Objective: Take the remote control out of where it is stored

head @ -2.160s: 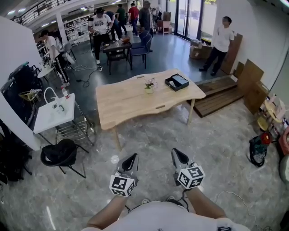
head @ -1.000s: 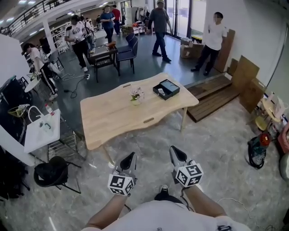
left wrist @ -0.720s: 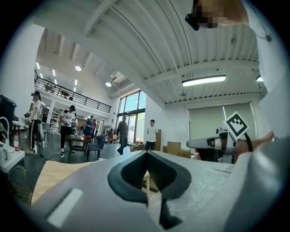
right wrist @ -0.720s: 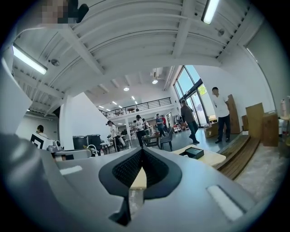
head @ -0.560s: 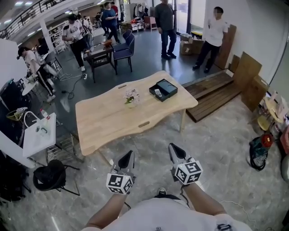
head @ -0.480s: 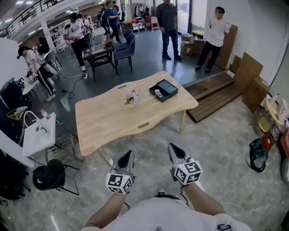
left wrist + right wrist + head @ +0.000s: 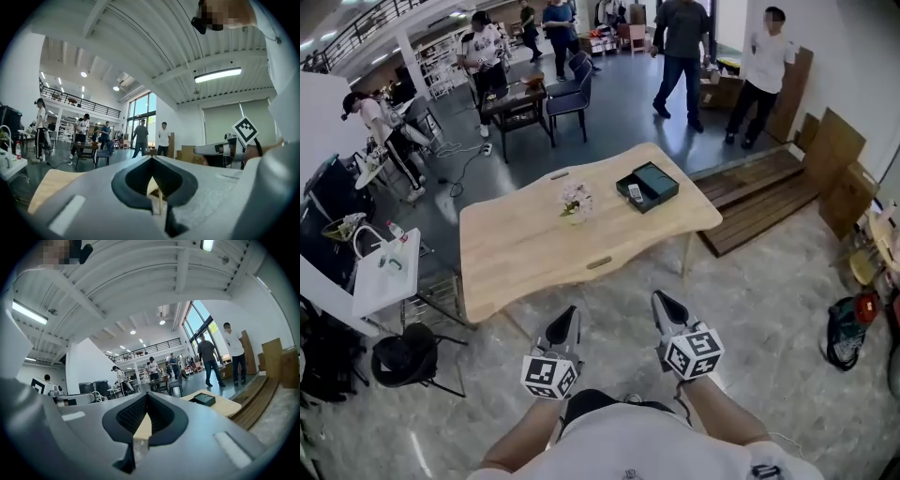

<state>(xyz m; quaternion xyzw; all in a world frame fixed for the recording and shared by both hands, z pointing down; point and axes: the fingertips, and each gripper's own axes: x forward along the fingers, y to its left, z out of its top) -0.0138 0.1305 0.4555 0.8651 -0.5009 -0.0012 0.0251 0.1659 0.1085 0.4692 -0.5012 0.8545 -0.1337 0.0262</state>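
Note:
A black open box (image 7: 649, 185) lies on the far right part of a light wooden table (image 7: 525, 258), with a small pale remote control (image 7: 636, 193) at its left edge. The box (image 7: 205, 399) also shows in the right gripper view, past the jaws. Both grippers hang low in front of me, short of the table's near edge. My left gripper (image 7: 569, 314) is shut and holds nothing. My right gripper (image 7: 661, 300) is likewise shut and empty. In the left gripper view the jaws meet at a point (image 7: 152, 157).
A small flower vase (image 7: 575, 202) stands mid-table. A white side table (image 7: 386, 272) and a black chair (image 7: 405, 361) are at the left. Wooden pallets (image 7: 759, 197) lie right of the table, bags (image 7: 847, 323) at the far right. Several people stand beyond the table.
The table sits a little nearer in the head view. The people at the back have shifted. Both grippers stay shut and hold the same place before me.

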